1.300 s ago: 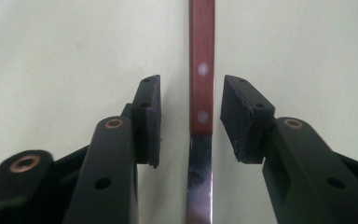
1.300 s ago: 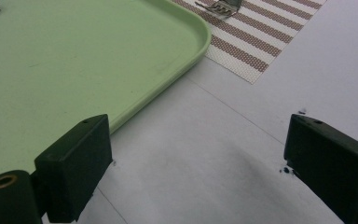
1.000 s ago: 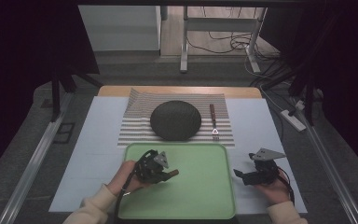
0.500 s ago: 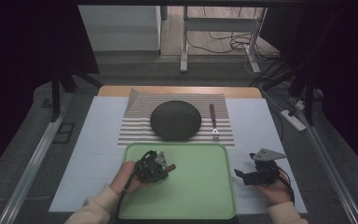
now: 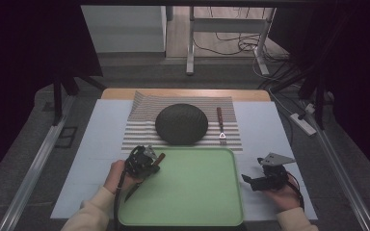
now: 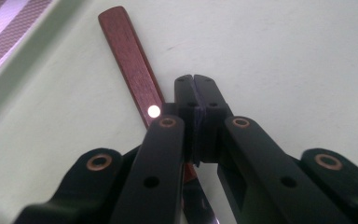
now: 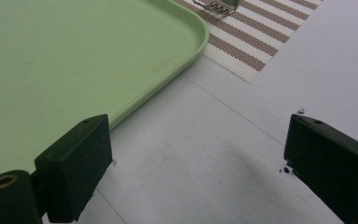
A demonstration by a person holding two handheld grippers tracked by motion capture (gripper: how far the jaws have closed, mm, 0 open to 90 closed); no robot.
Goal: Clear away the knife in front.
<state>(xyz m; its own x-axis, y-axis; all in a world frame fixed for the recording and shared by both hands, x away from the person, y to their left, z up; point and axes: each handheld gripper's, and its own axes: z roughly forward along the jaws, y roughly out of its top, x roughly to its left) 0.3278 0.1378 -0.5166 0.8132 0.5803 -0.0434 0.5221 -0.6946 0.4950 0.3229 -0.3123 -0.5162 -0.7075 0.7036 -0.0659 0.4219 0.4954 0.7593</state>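
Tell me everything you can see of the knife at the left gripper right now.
The knife has a flat reddish-brown handle that looks like wood, with a bright metal rivet, and a shiny metal blade. It lies low over the left part of the green tray, handle pointing toward the striped mat, blade toward the person. The left gripper sits over it, near where handle meets blade, with its jaws pressed together. Whether they pinch the knife I cannot tell. Nothing else touches it.

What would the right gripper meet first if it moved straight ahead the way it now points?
Probably the rim of the green tray: the right gripper, jaws wide open, points low over the white table cover toward the tray's corner. If it clears that corner, the striped placemat comes next. Depth is uncertain.
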